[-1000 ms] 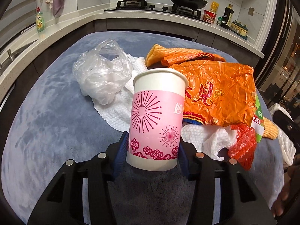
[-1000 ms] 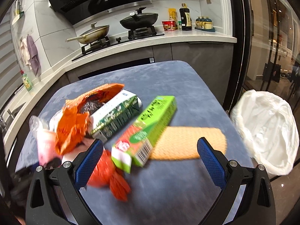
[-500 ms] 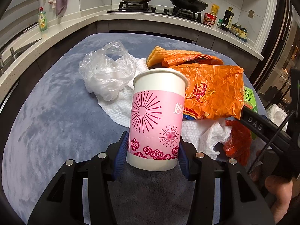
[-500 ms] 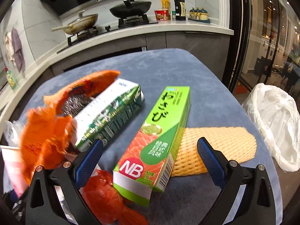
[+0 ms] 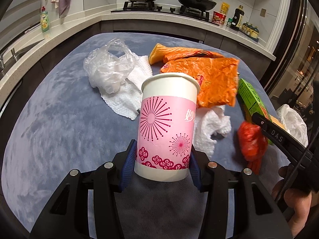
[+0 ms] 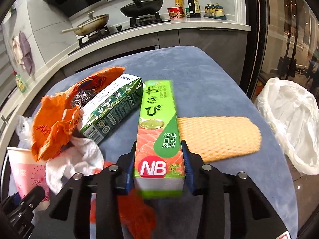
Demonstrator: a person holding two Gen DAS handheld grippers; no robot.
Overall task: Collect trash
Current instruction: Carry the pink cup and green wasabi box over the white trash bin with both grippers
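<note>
Trash mostly uncollected on the blue tabletop (image 5: 49,119): left tongs (image 5: 162,163) grip the pink paper cup (image 5: 167,123), right tongs (image 6: 159,165) closing around the green wasabi box (image 6: 158,127), orange wrappers (image 5: 215,81), towels, tea carton (image 6: 111,107) left, white bag (image 6: 293,123) waiting alongside.

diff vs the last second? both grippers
The right gripper came down over the green wasabi box, and its jaws, wide apart before, are closing on the box's near end; the pads sit at its sides. The left gripper still holds the pink paper cup upright. Orange bag, paper towels and foam net lie unchanged.
</note>
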